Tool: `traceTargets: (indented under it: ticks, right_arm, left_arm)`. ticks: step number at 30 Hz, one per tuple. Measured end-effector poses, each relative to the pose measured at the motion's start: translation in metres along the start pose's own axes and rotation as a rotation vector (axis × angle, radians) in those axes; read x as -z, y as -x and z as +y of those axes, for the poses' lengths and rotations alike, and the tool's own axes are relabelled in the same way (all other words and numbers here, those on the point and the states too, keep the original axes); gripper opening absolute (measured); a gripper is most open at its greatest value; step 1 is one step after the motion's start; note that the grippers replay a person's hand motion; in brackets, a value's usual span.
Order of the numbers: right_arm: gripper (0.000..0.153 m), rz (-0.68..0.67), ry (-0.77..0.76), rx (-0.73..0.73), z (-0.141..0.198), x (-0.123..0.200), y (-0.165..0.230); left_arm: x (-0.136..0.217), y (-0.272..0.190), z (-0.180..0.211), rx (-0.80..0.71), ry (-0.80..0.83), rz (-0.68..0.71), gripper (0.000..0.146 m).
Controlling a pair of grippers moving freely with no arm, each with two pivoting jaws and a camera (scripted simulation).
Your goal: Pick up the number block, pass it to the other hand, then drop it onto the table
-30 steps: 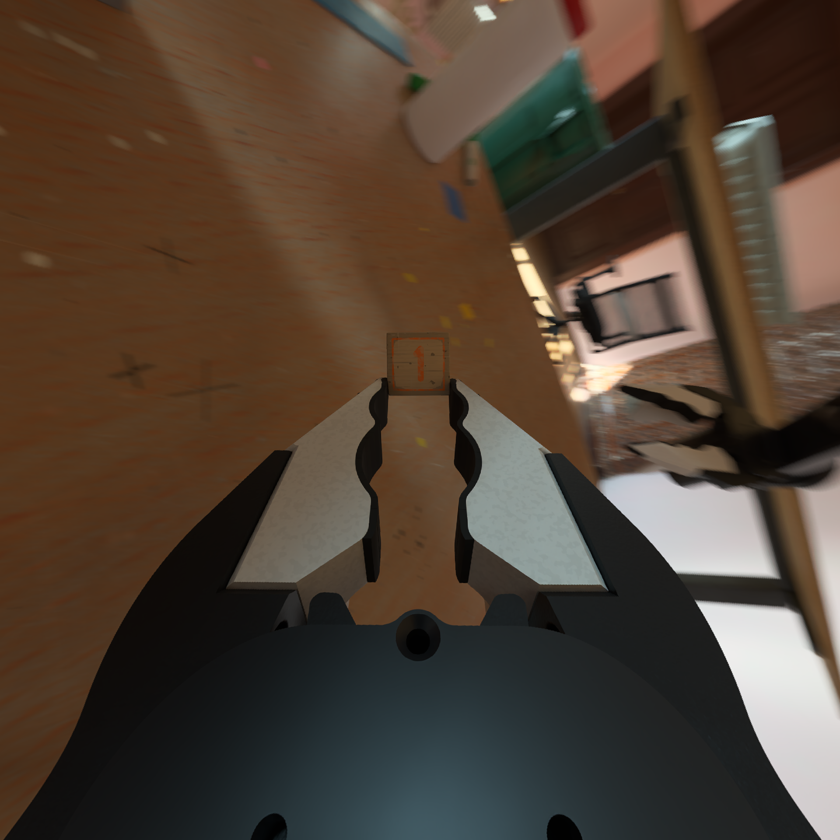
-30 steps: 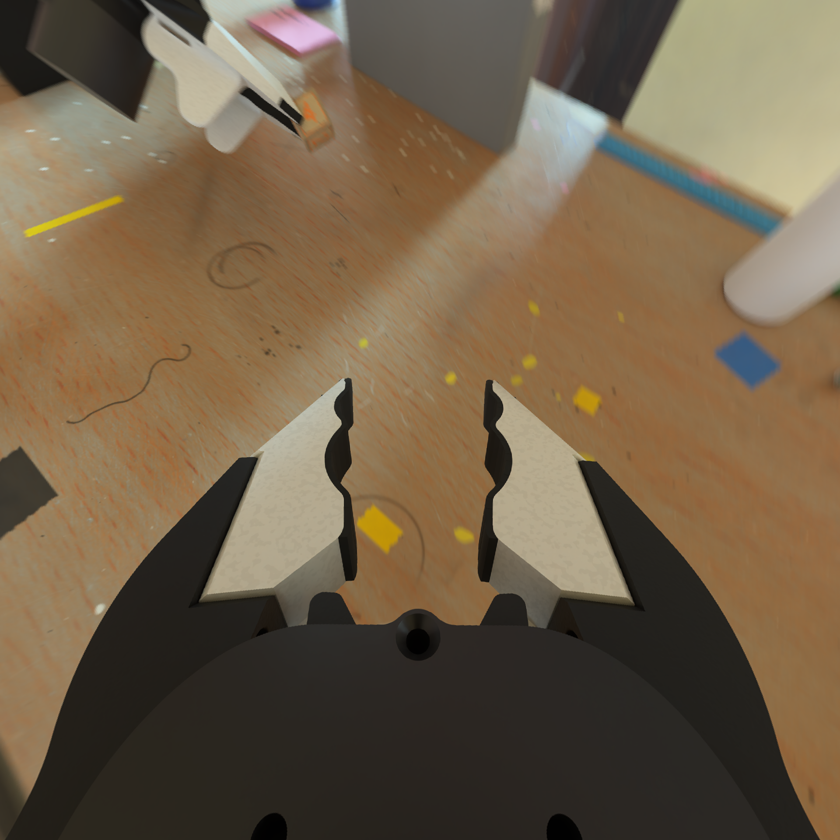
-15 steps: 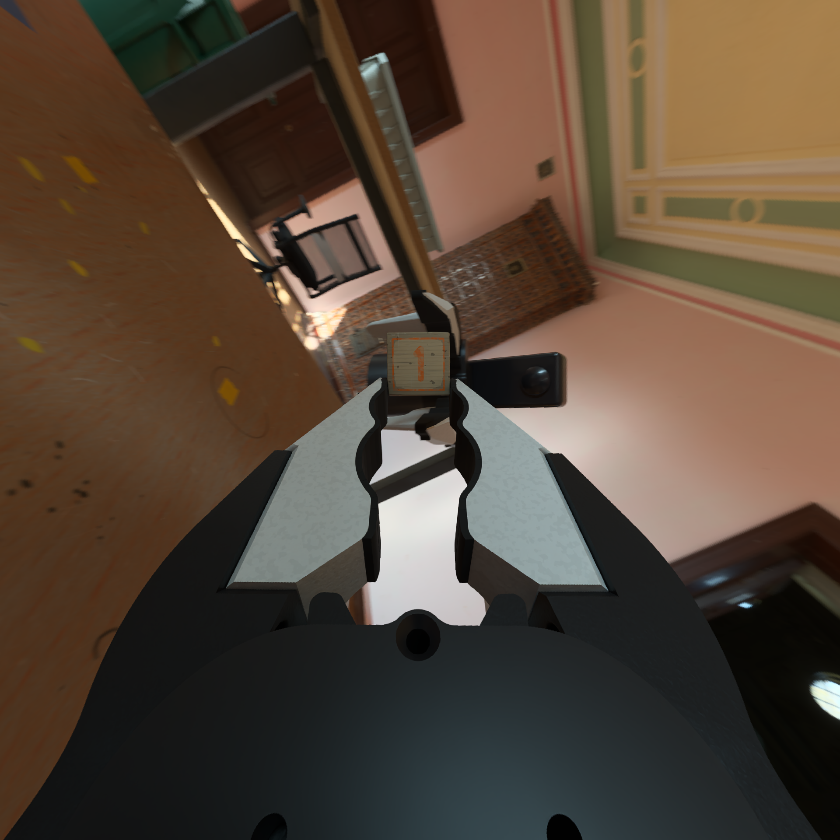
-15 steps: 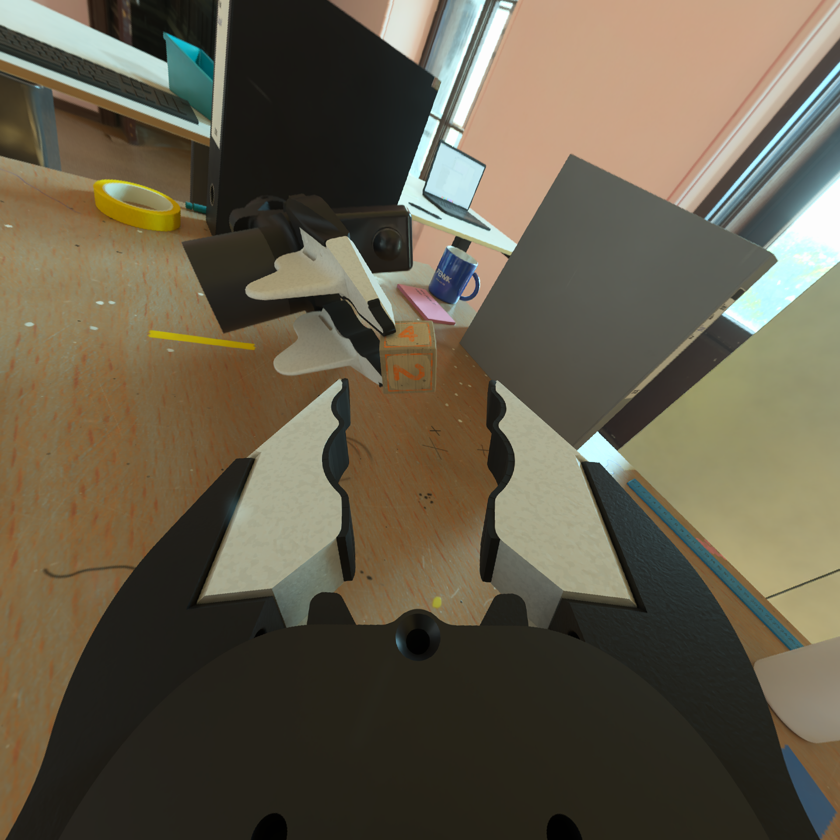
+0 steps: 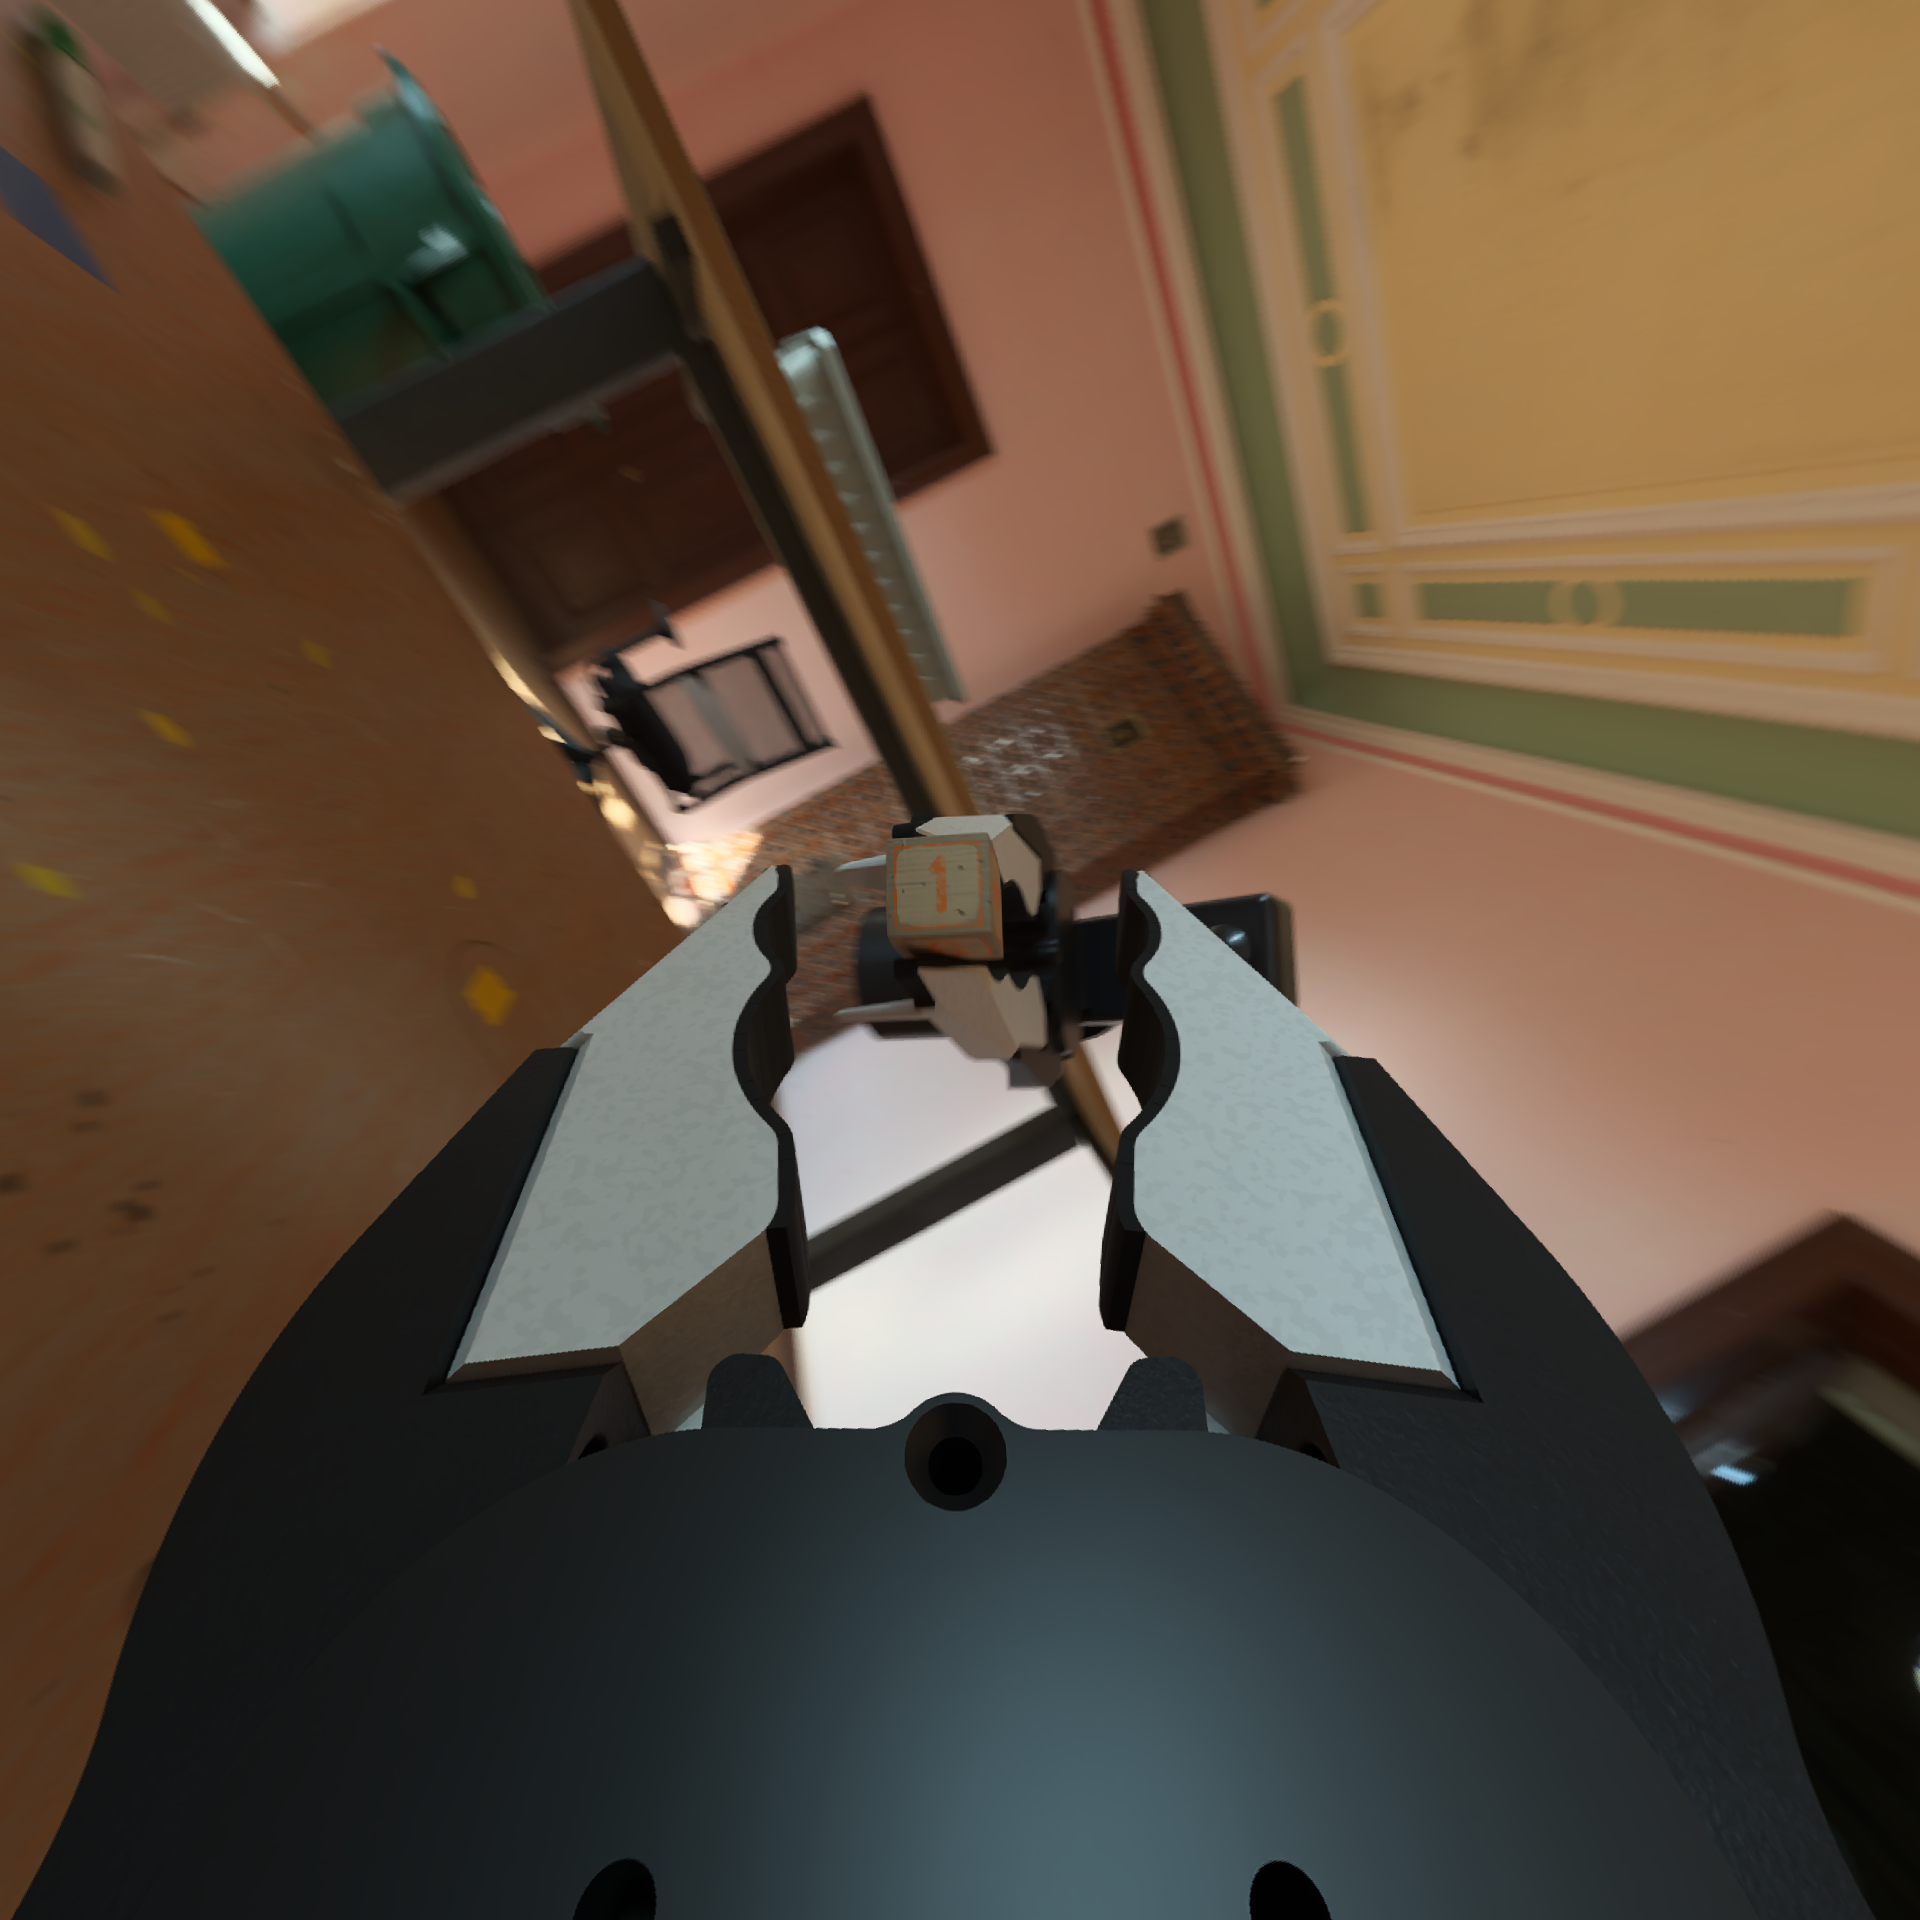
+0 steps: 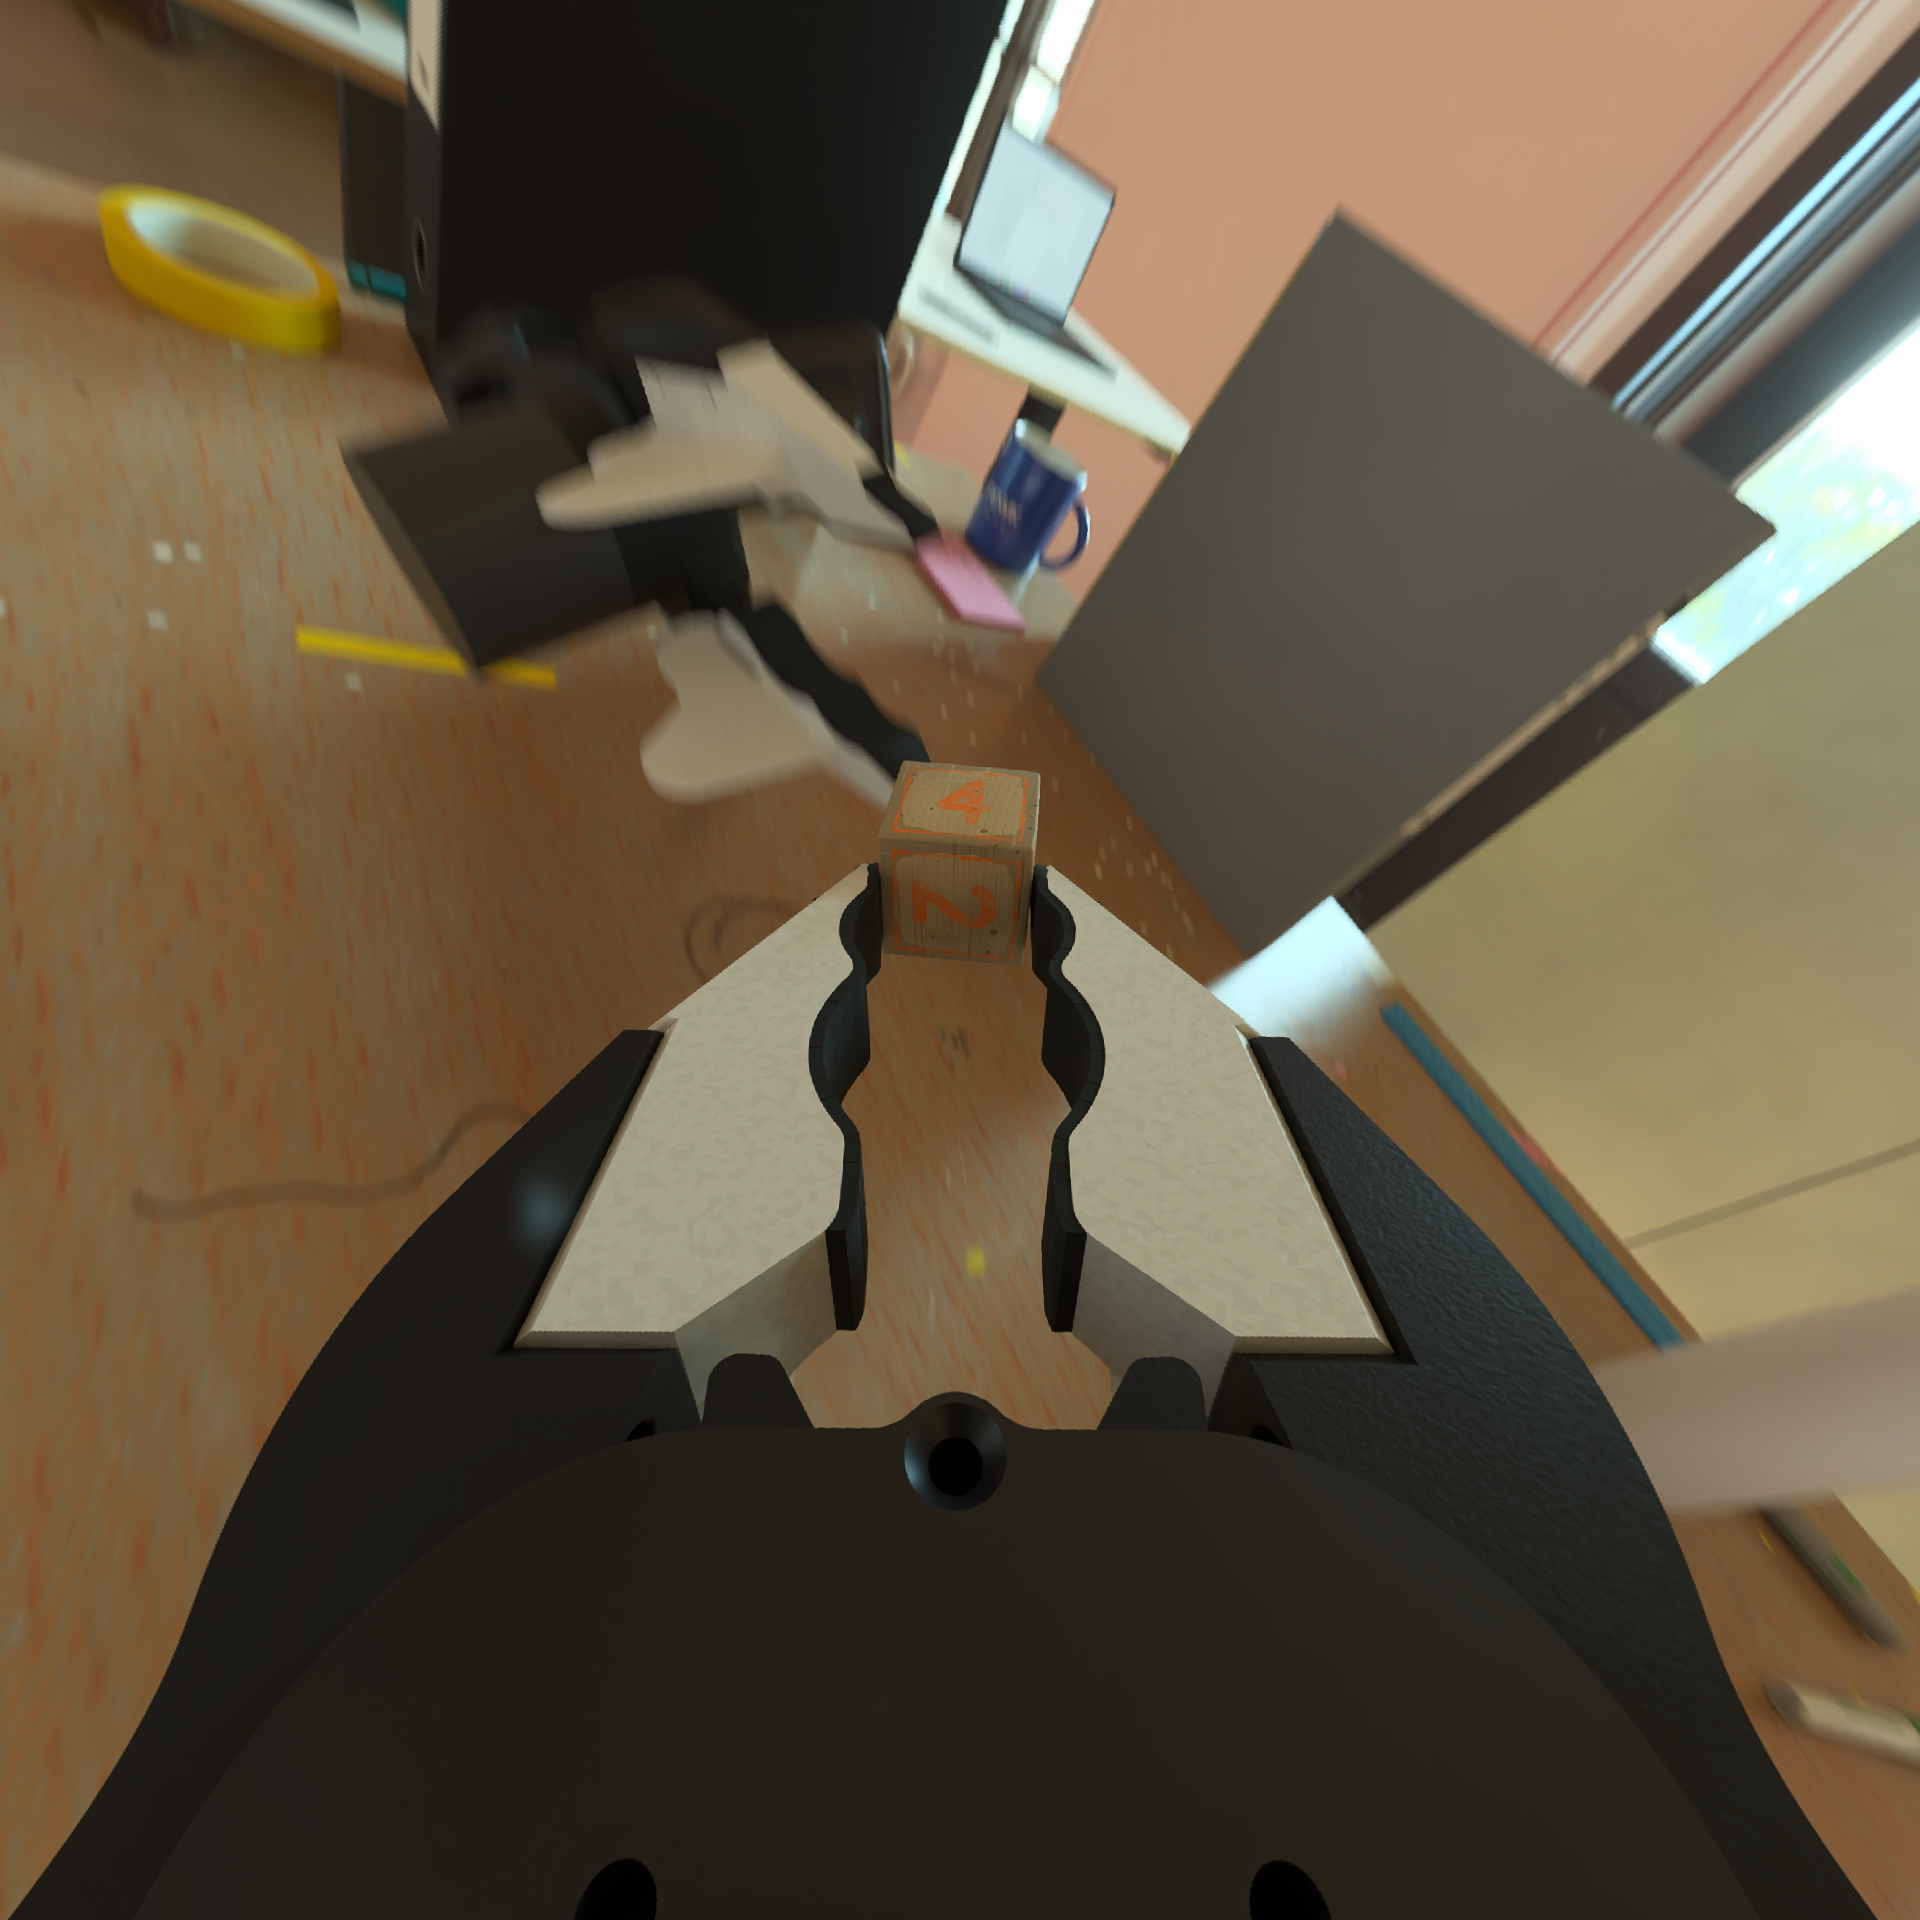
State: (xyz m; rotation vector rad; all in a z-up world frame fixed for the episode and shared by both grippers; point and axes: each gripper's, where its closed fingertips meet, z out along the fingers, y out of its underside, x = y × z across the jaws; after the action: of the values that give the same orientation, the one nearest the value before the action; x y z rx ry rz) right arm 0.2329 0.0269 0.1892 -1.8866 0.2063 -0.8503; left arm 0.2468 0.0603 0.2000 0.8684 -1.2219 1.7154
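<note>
Wooden and marked in orange, the number block (image 6: pixel 958 862) is sitting pinched between the tips of the right gripper (image 6: pixel 956 904), whose jaws are pressing on its two sides while it is hanging in the air above the table (image 6: pixel 260 935). The left gripper (image 5: pixel 956 914) is facing it with its jaws spread wide and nothing between them; in its own view the block (image 5: pixel 940 896) is showing just beyond its fingertips, apart from them, clamped by the other gripper. Seen from the right wrist, the left gripper (image 6: pixel 831 634) is looking blurred, near the block. A yellow tape roll (image 6: pixel 213 265), a blue mug (image 6: pixel 1023 509) and a pink pad (image 6: pixel 971 587) are lying farther back on the table.
</note>
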Motion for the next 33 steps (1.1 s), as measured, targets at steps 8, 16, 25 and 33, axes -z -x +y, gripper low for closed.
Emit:
traceTargets:
  ticks: [8,16,25,33]
  right_arm:
    - [0.028,-0.353,0.891,-0.253,0.136,0.109,-0.045]
    - [0.028,-0.522,1.286,-0.246,0.232,0.130,-0.023]
    - [0.041,-0.514,1.288,-0.262,0.243,0.117,-0.028]
    - [0.065,-0.348,1.192,-0.178,0.221,0.123,-0.046]
  left_arm:
    - [0.050,-0.021,-0.022,-0.242,-0.026,-0.263,0.067]
    - [0.107,0.031,-0.024,-0.459,0.187,-1.002,0.067]
    - [0.124,0.060,0.011,-0.389,0.522,-1.238,0.044]
    - [0.155,0.095,-0.045,-0.456,0.426,-1.498,0.048]
